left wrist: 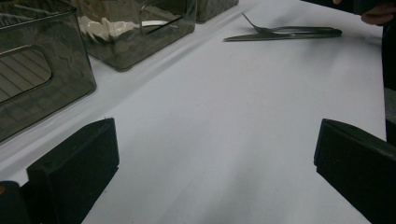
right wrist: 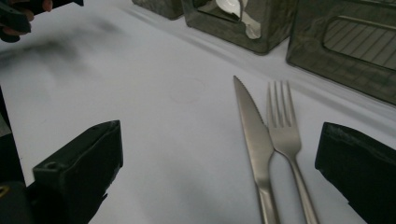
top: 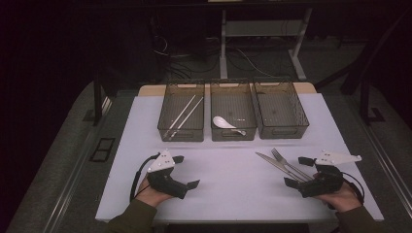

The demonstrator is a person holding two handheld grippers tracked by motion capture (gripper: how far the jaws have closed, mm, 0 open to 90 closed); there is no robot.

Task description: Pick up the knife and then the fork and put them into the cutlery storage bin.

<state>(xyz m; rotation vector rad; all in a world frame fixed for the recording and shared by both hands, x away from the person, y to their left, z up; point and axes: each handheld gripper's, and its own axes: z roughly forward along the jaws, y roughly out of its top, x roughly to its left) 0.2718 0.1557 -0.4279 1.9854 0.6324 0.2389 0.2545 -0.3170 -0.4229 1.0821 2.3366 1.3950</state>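
Shiny metal knife (right wrist: 254, 140) and fork (right wrist: 282, 135) lie side by side, tips pointing toward the bins (top: 233, 109), between the right gripper (top: 297, 171)'s wide-apart jaws.

Brushed metal knife (right wrist: 252, 135), fork (right wrist: 282, 128), smoky plastic bins (top: 233, 109)

left gripper (top: 187, 171): jaws wide apart, low over bench
right gripper (top: 297, 171): jaws wide apart, low over bench

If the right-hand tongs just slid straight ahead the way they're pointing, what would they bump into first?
Probably the knife and fork, which already lie between the open right tongs. Pushed further, they would likely reach the bins, though depth is hard to judge.
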